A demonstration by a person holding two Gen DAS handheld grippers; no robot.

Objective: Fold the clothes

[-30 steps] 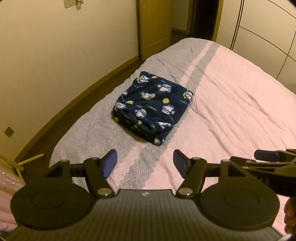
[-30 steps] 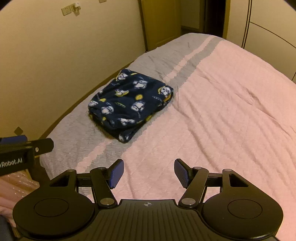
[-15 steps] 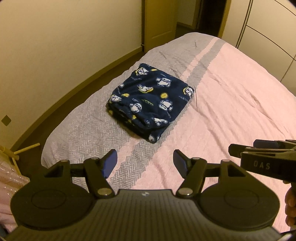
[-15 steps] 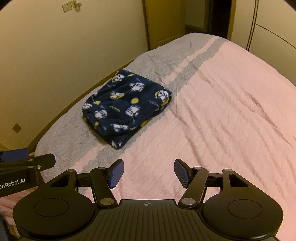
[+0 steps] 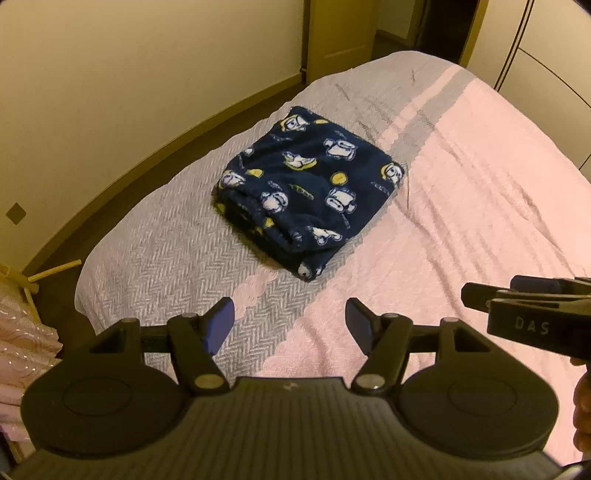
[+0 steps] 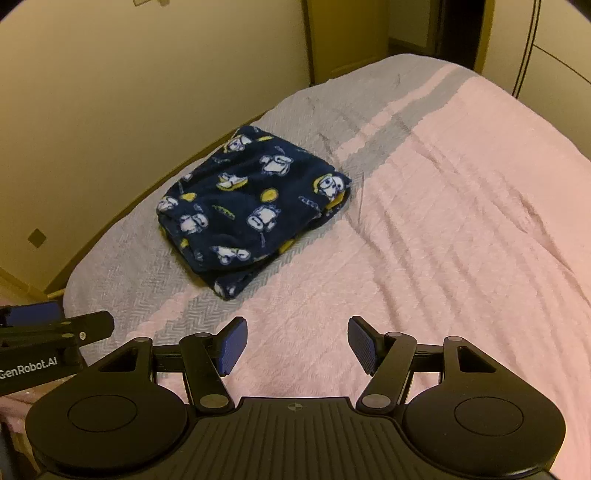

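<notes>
Both claws, left gripper (image 5: 290,325) and right gripper (image 6: 297,345), hover spread wide and empty short of the folded navy cartoon-print fleece garment (image 5: 306,192) lying on the pink-and-grey woven bedspread (image 5: 461,206); a pinch on one layer may, by judgement, drag the soft stack open

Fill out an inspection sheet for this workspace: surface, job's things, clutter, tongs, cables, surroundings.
Surface: bed with a pink and grey bedspread, lightly wrinkled.
Job's things: navy fleece garment with a cartoon print, folded into a compact stack, lying on the grey band near the bed's wall-side edge.
Clutter: nothing seen on the bed; pink fabric beside the bed, at the left edge of the left view.
Tongs: left tongs open, empty, clear of the garment; right tongs open, empty, clear of it.
Cables: nothing seen.
Surroundings: cream wall, wooden door past the bed, panelled wardrobe on the right.
</notes>
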